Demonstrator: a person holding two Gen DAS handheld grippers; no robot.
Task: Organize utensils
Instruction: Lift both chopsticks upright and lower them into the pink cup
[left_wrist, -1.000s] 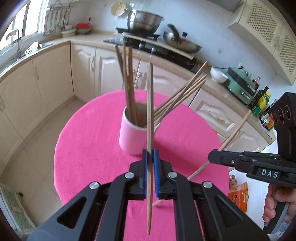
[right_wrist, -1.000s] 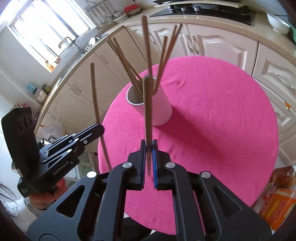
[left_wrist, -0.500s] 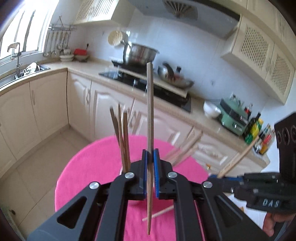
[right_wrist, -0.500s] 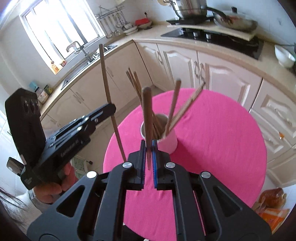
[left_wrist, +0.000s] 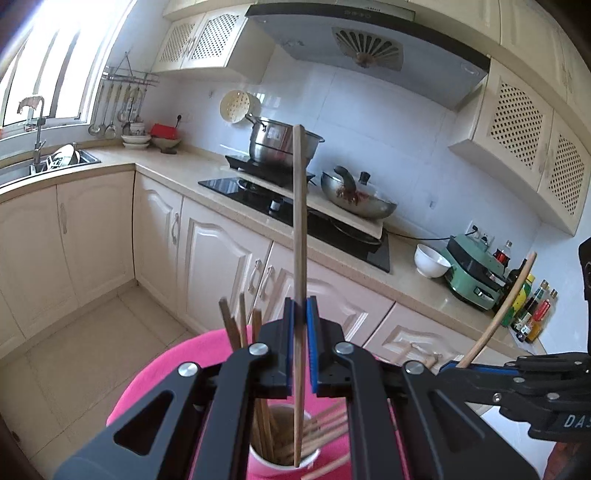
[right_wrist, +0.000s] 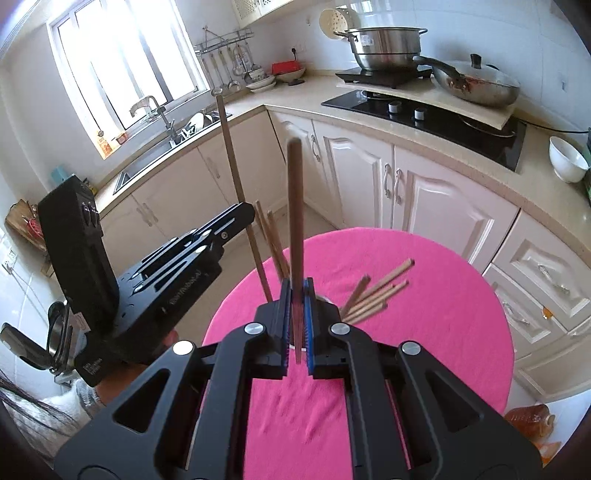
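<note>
My left gripper (left_wrist: 300, 314) is shut on a pale wooden chopstick (left_wrist: 300, 221) that stands upright, its lower end over the pink cup (left_wrist: 258, 459). Several chopsticks (left_wrist: 236, 325) lean in that cup on the round pink table (left_wrist: 166, 369). My right gripper (right_wrist: 296, 295) is shut on a darker chopstick (right_wrist: 295, 221), also upright, above the cup, which its fingers mostly hide. More chopsticks (right_wrist: 376, 291) fan out to the right. Each gripper shows in the other's view: the right gripper (left_wrist: 454, 365) with its chopstick (left_wrist: 506, 302), the left gripper (right_wrist: 247, 214) with its chopstick (right_wrist: 231, 155).
Cream cabinets and a worktop (left_wrist: 177, 158) wrap the room behind the table. On the hob stand a steel pot (left_wrist: 277, 142) and a wok (left_wrist: 354, 197). A sink (right_wrist: 147, 162) lies under the window. A person's hand (right_wrist: 110, 387) holds the left gripper.
Both grippers have risen with their chopsticks and tilted up, so the cup has slid to the bottom of both views. Both stay shut.
</note>
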